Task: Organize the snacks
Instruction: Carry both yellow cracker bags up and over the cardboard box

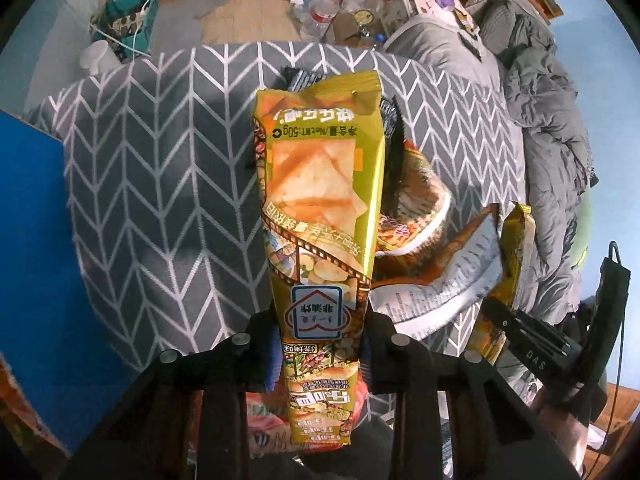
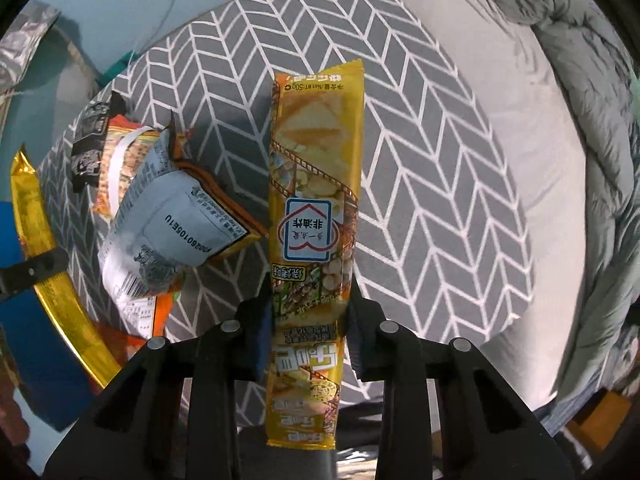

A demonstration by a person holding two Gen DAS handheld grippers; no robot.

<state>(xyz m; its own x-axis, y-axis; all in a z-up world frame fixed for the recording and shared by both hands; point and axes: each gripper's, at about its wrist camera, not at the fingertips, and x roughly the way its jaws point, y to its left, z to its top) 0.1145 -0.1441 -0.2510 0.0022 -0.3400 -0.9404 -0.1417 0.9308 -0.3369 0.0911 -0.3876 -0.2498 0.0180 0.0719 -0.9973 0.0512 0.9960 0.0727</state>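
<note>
Above the herringbone-cloth desk [image 1: 160,184], two yellow 50g chip packs are up in the air: left gripper [image 1: 320,332] fingers pinching one [image 1: 320,184], right gripper [image 2: 308,320] fingers pinching the other [image 2: 316,184]. Other snack bags [image 2: 160,216] sit piled between them, can't count those.

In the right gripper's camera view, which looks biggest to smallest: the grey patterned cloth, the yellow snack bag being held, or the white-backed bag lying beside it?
1. Grey patterned cloth.
2. Yellow snack bag, though held close to the camera by the right gripper, which may exaggerate it.
3. White-backed bag.
</note>
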